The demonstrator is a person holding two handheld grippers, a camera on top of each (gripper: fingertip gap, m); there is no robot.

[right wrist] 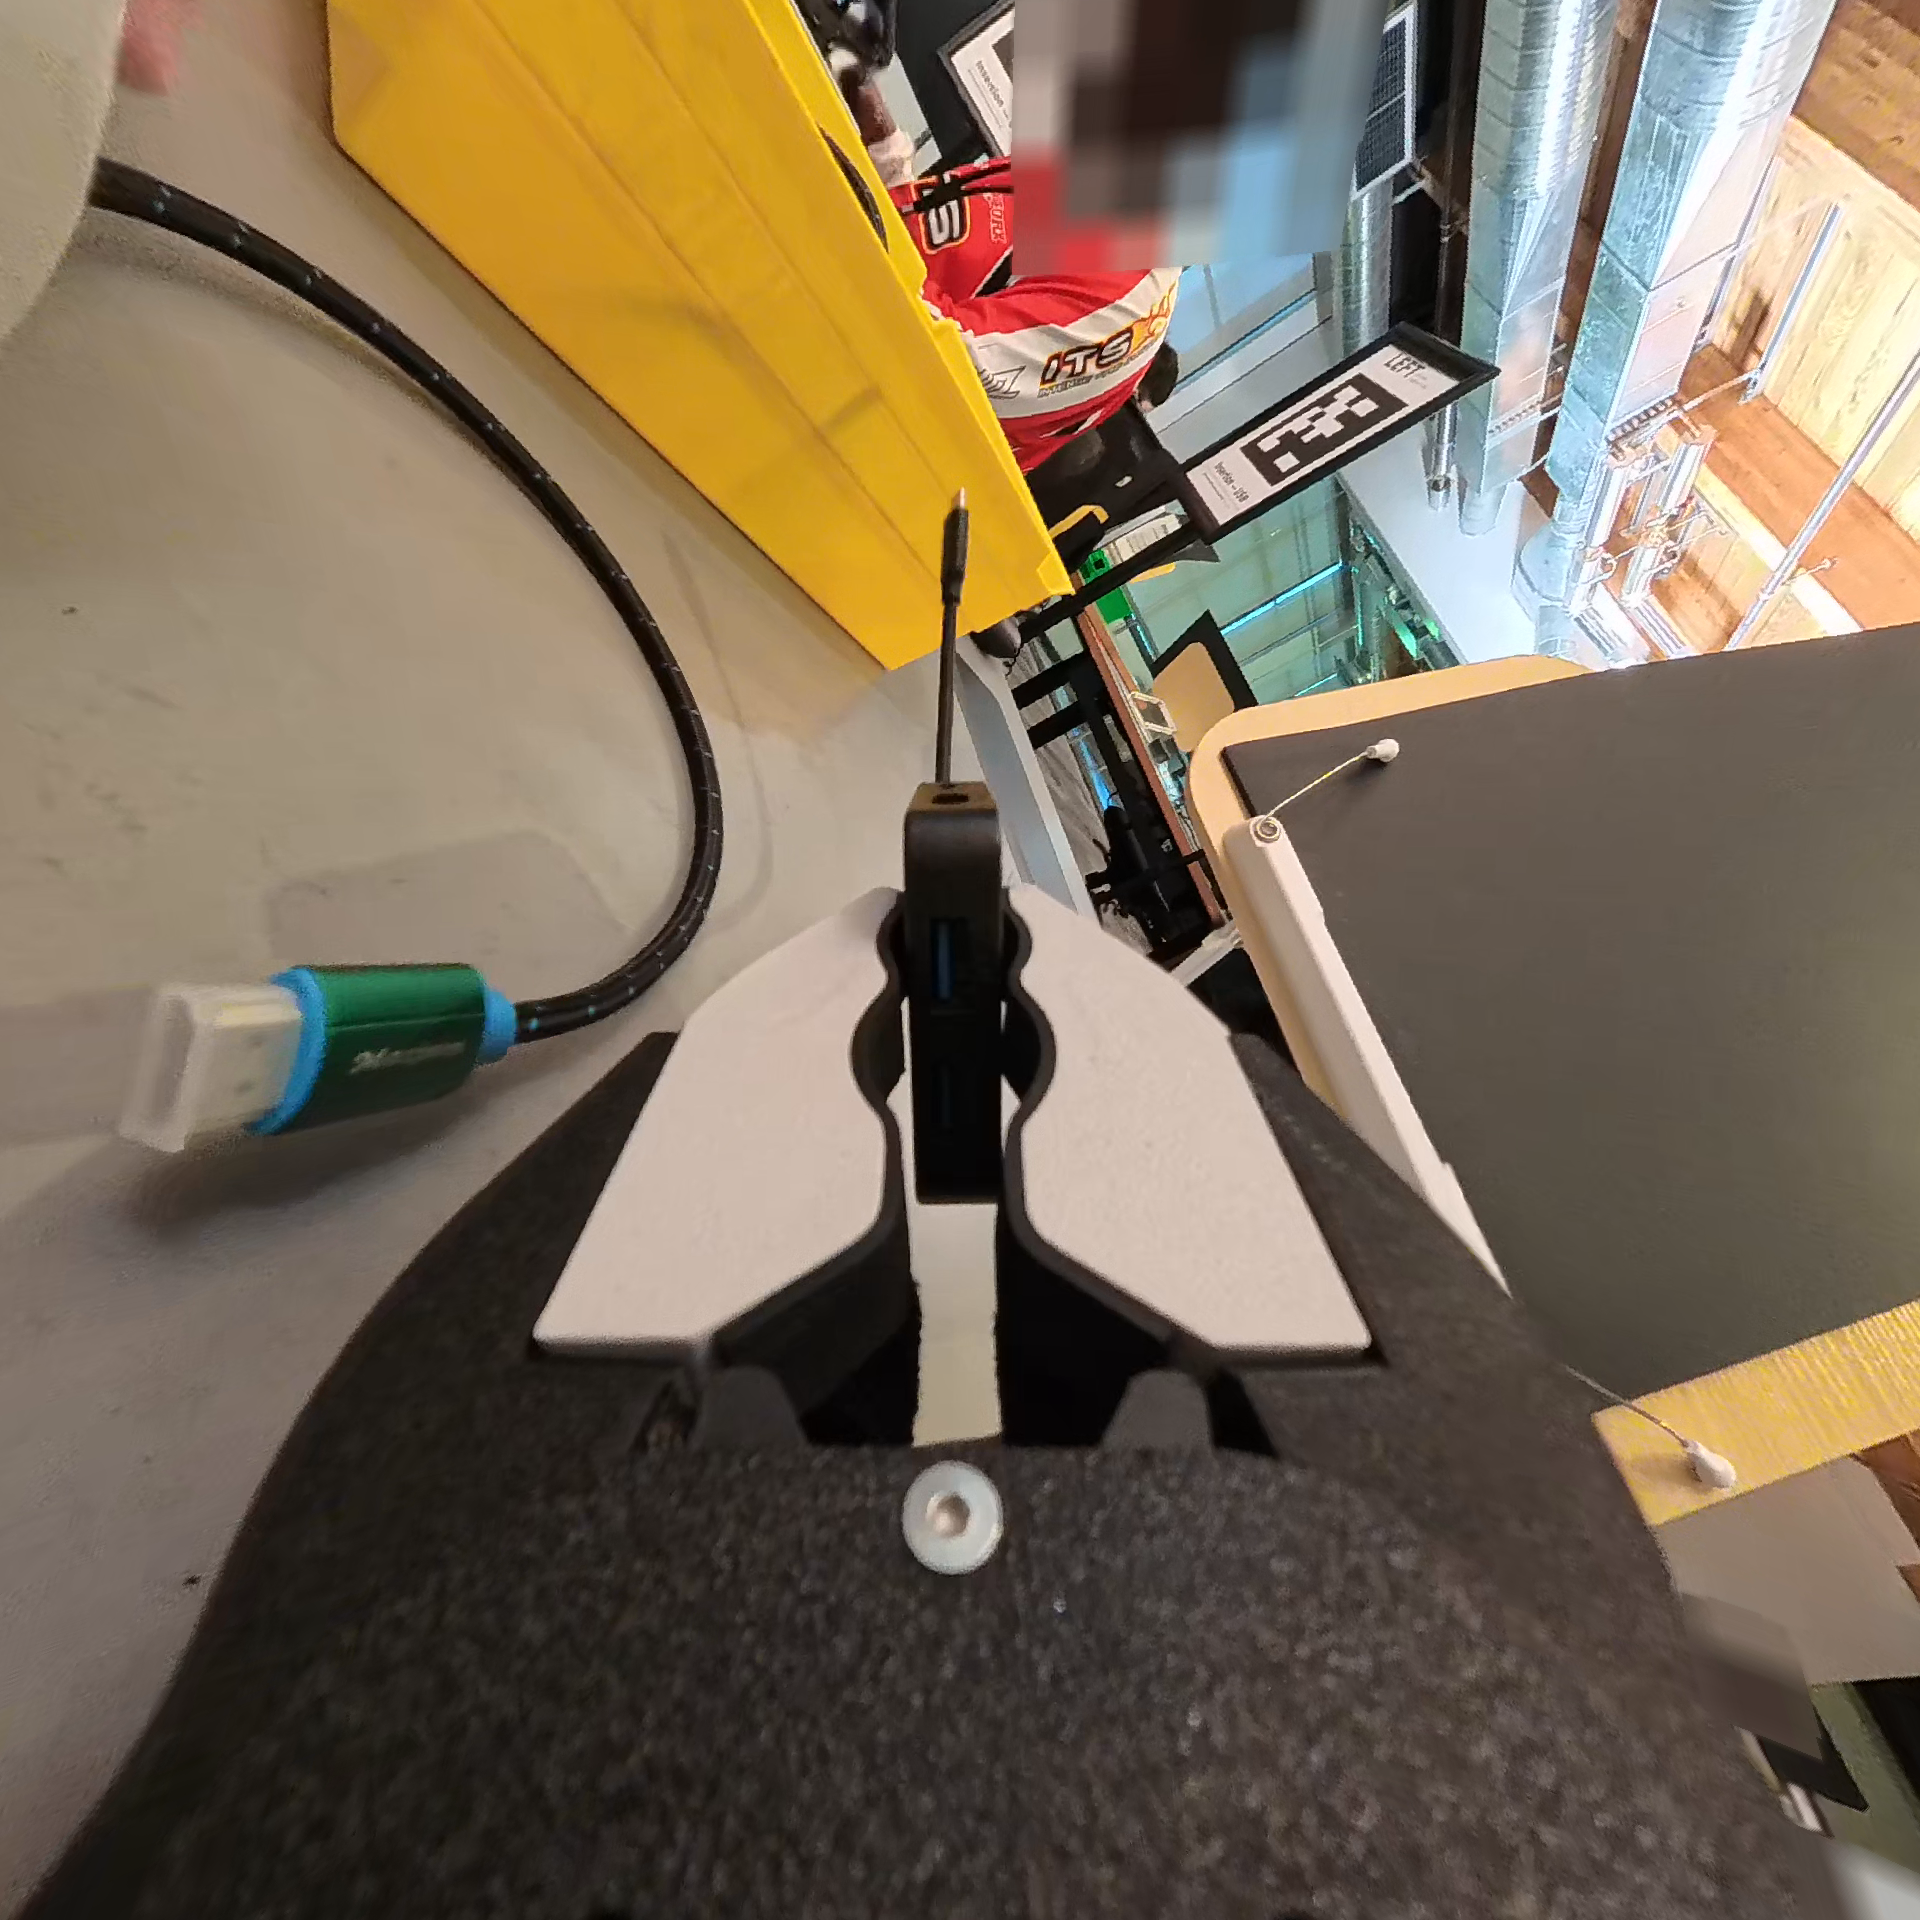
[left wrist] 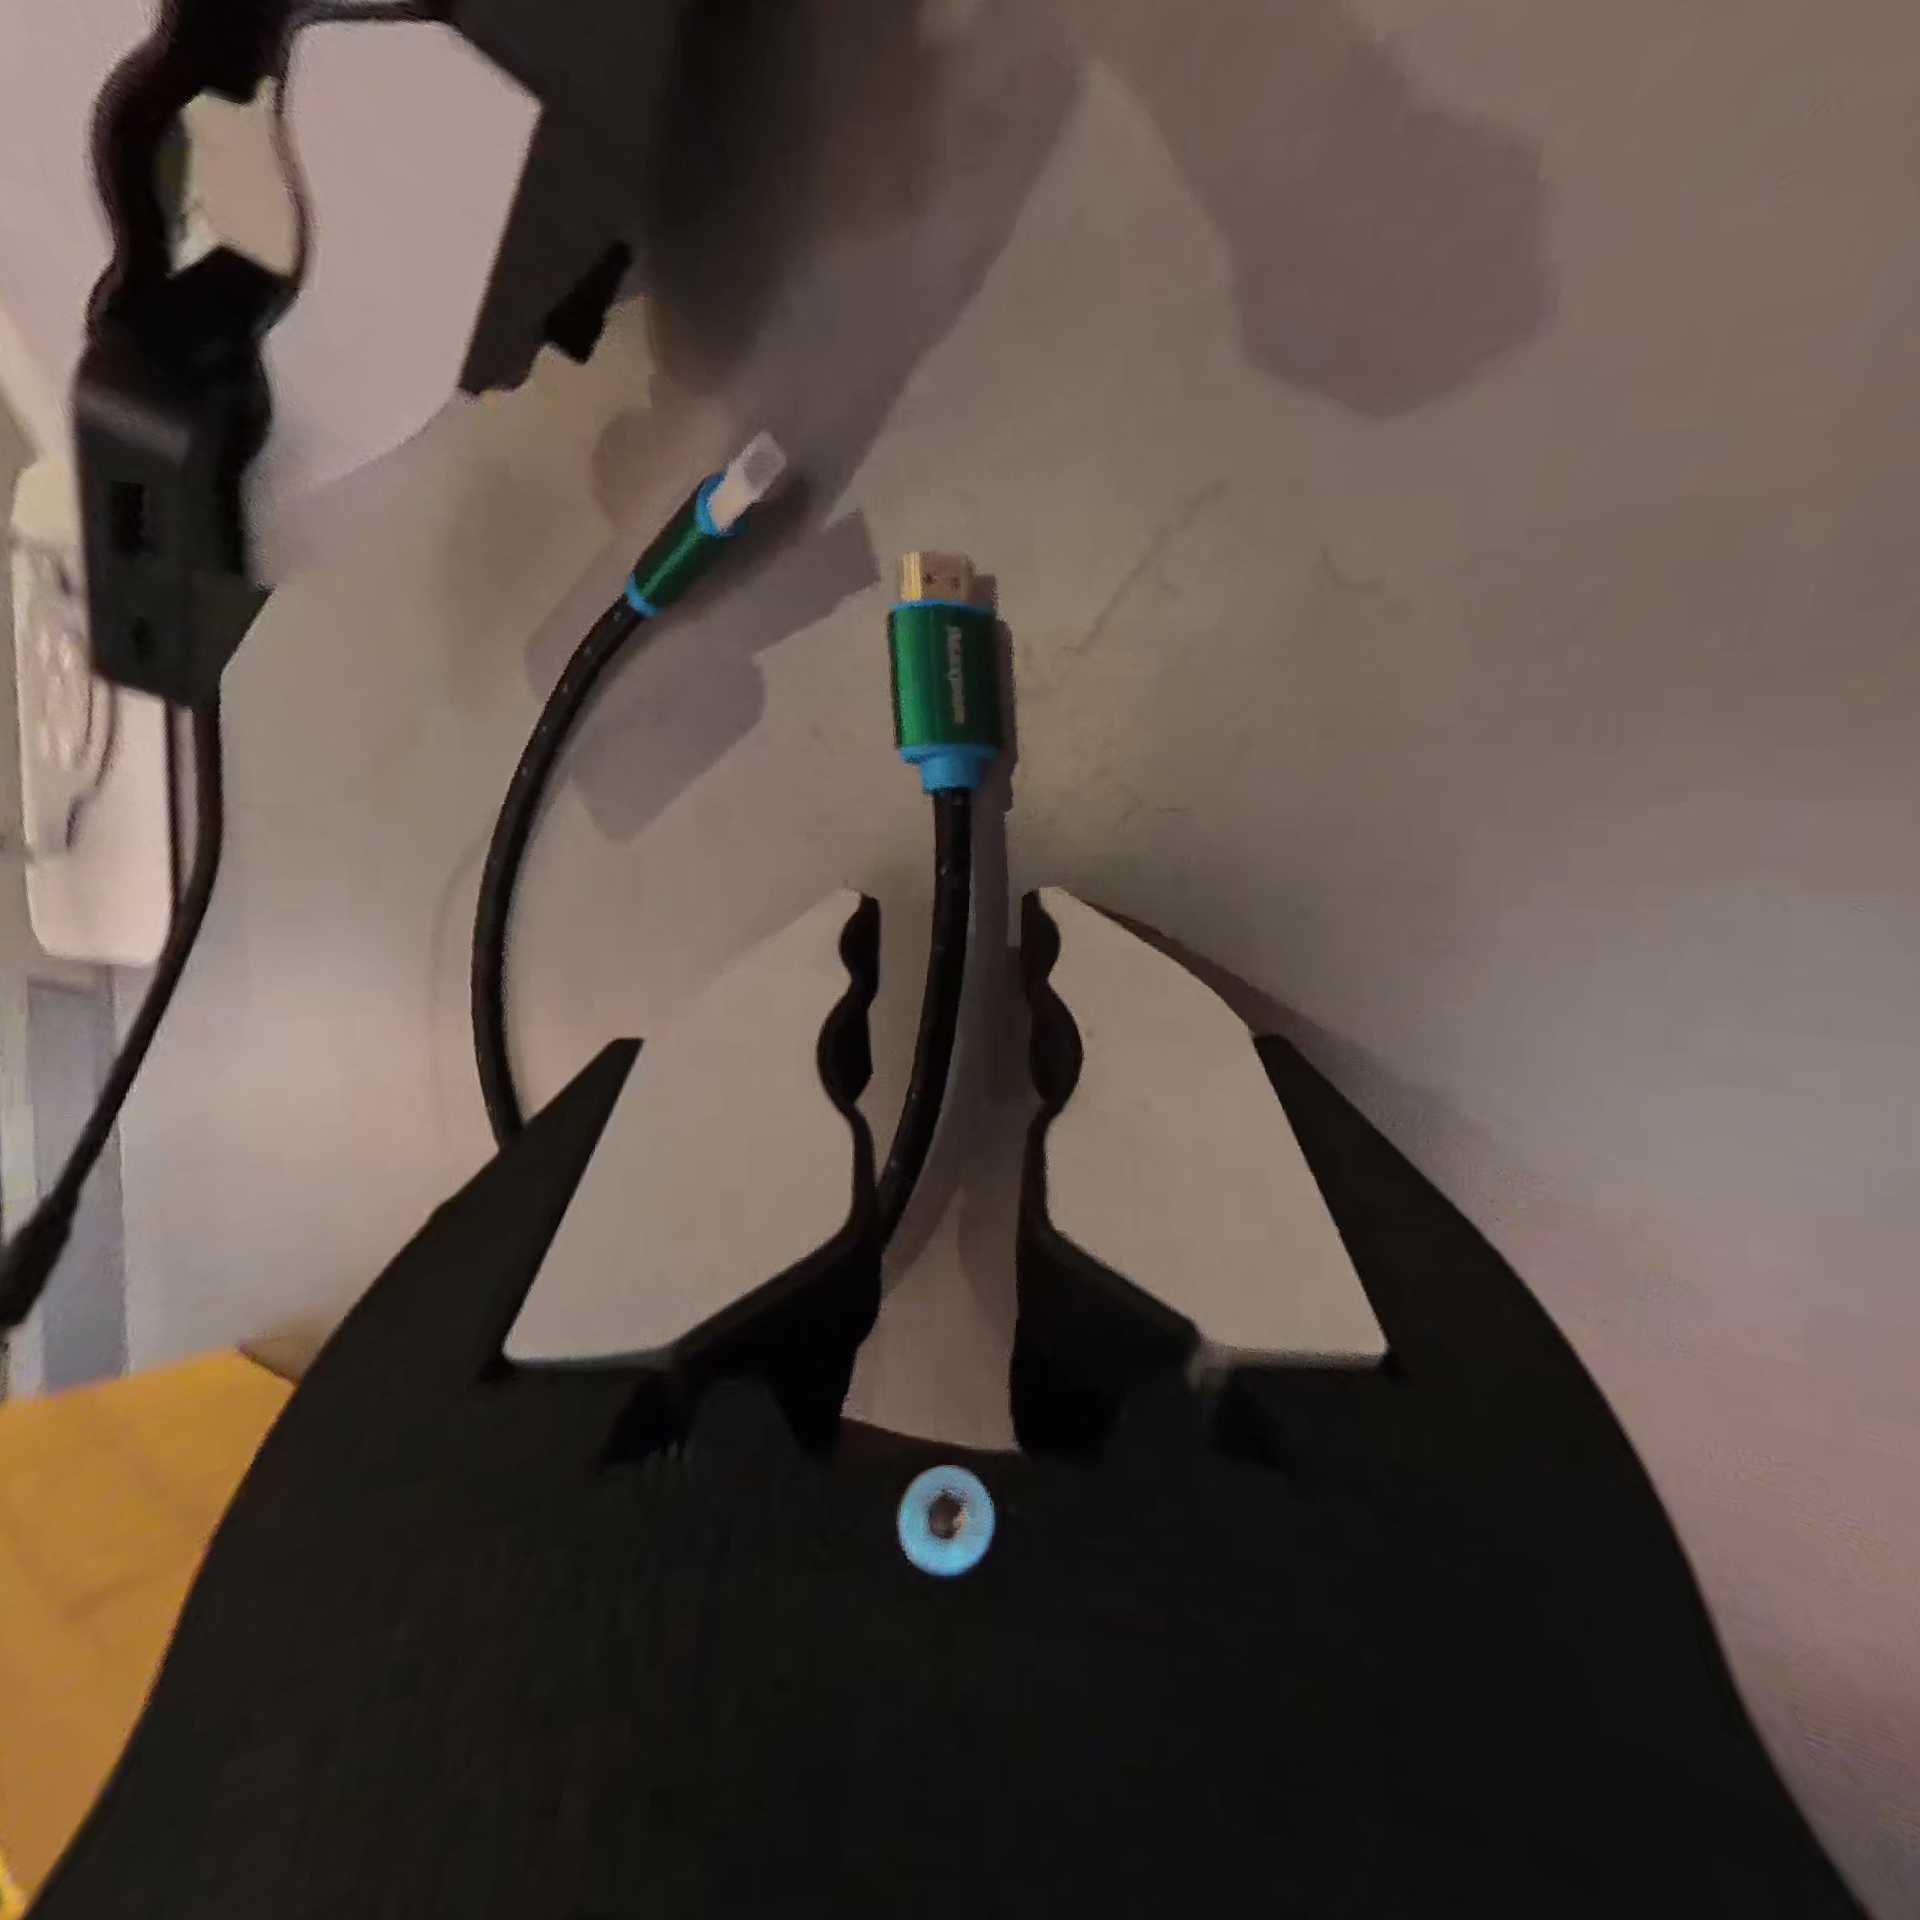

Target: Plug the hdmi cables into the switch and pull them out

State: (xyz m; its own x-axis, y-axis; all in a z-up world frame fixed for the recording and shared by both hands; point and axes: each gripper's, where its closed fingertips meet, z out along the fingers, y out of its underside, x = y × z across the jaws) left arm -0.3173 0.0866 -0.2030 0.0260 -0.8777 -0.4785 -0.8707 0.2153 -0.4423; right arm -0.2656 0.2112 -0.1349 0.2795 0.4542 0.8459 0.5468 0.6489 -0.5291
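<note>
We held the switch [right wrist: 951, 997] in the right gripper [right wrist: 953, 935], its jaws closed on the black body from both sides. The switch's long axis ran forward along the fingers, its far end poking out past the fingertips, and a thin black lead [right wrist: 948, 644] rose straight on from that end. In the left wrist view the same switch [left wrist: 156, 520] showed far off at the left, blurred.

The left gripper [left wrist: 948, 925] stood with its jaws apart, and the braided cable [left wrist: 935, 997] passed through the gap between them; we could not tell whether either finger touched it. Its green plug [left wrist: 948, 675] lay on the pale table [left wrist: 1455, 831] just beyond the fingertips, long axis in line with the fingers, gold tip pointing away from us.

A second green plug [right wrist: 322, 1049], with a clear cap on its tip, lay on the table left of the right gripper, pointing left, its cable curving away behind. A yellow bin [right wrist: 644, 312] sat near it.
</note>
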